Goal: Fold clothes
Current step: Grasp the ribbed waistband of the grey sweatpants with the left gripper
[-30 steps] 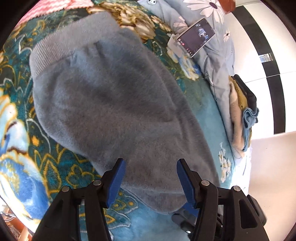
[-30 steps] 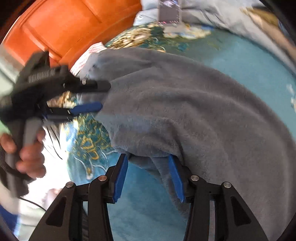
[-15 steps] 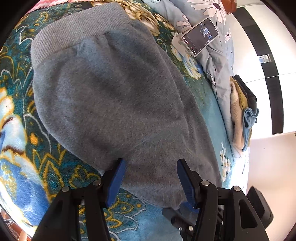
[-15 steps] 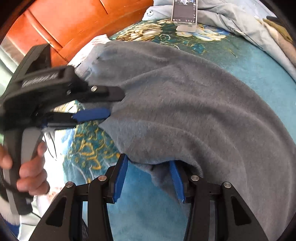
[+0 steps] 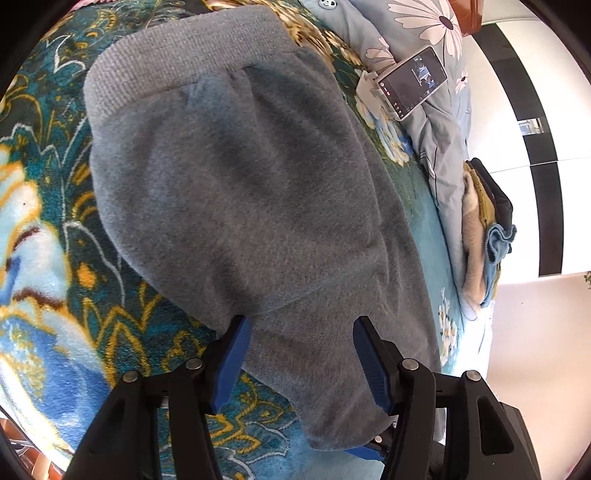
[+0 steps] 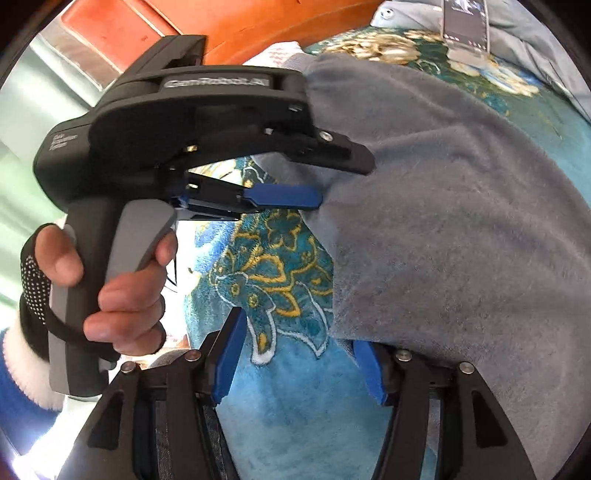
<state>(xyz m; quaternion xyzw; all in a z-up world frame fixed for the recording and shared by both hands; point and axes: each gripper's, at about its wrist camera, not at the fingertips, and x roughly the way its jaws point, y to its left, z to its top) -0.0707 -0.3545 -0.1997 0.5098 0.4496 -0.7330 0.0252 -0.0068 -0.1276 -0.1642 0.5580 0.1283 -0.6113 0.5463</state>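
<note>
Grey fleece trousers (image 5: 251, 206) lie folded on a teal floral blanket (image 5: 48, 295), ribbed waistband (image 5: 177, 62) at the far end. My left gripper (image 5: 303, 354) stands open low over the near end of the cloth, nothing pinched between its blue pads. In the right wrist view the trousers (image 6: 461, 229) fill the right side. My right gripper (image 6: 299, 362) is opening; the gap shows mostly blanket (image 6: 280, 413), and the cloth's edge drapes over its right finger. The left gripper (image 6: 340, 181), held by a hand (image 6: 122, 295), reaches the trousers' left edge.
A phone on a white stand (image 5: 410, 88) sits beyond the trousers against a pale blue flowered quilt (image 5: 424, 44). A pile of folded clothes (image 5: 484, 229) lies at the bed's right edge. An orange headboard (image 6: 258, 29) runs behind the bed.
The right gripper's jaws have widened and let go of the grey fold they held. The left gripper has come nearer in the right wrist view and slid along the trousers.
</note>
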